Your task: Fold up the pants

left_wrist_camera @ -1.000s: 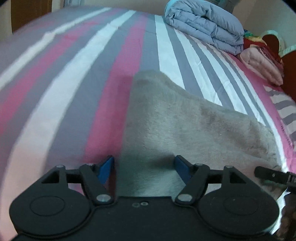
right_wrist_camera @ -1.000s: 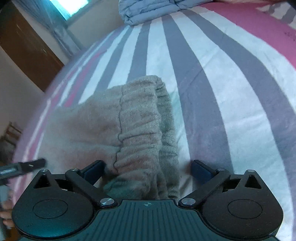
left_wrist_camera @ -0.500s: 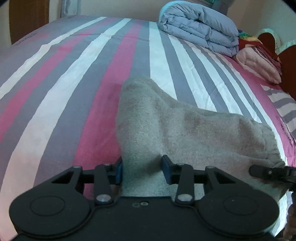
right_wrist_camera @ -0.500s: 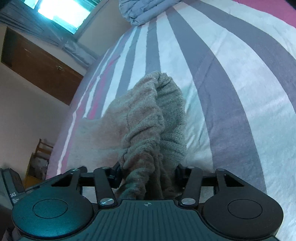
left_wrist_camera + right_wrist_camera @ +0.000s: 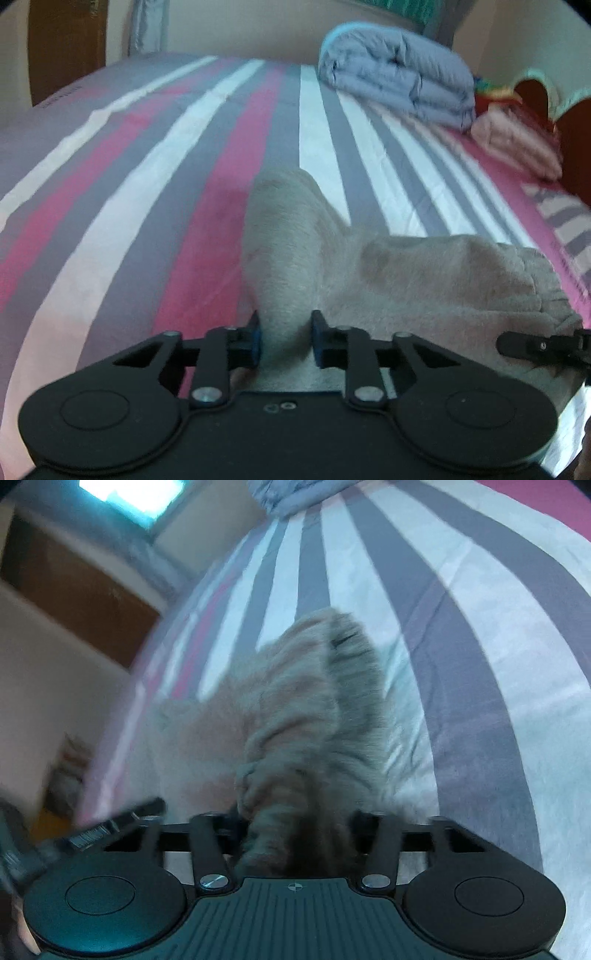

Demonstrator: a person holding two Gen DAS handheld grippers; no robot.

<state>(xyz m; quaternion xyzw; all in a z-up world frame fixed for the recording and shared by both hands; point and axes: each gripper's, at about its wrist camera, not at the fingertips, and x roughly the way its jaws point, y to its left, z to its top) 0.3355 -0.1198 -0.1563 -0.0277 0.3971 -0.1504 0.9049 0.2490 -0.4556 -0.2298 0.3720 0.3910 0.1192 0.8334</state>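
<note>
Left wrist view: the left gripper [image 5: 284, 338] is closed on a raised fold of the pants [image 5: 406, 280], a grey-beige fleecy garment lying on the bed [image 5: 147, 177]. The blue-padded fingers [image 5: 255, 338] press the cloth from both sides, and the pinched ridge runs away from the gripper toward the far end of the garment. The rest of the pants spreads to the right, ending in a gathered, wrinkled edge near the tip of the other tool at the frame's right margin. The bed carries a sheet striped in pink, grey and white. At its far side lie a folded blue-grey quilt [image 5: 399, 88] and, just right of it, a pink folded cloth [image 5: 517, 144] — both well apart from the pants.

Right wrist view (motion-blurred): the right gripper [image 5: 295, 834] is clamped on the bunched, elasticated waistband end of the pants [image 5: 314, 716], the cloth filling the gap between its fingers and rising as a thick ridge ahead of it. The remainder of the garment extends to the left across the bed [image 5: 480, 664]. The left gripper's finger [image 5: 122, 819] shows at the lower left, beside the cloth — its grasp cannot be told from this view. A bright window [image 5: 129, 491] and a brown wooden panel [image 5: 74, 579] lie beyond the bed.
</note>
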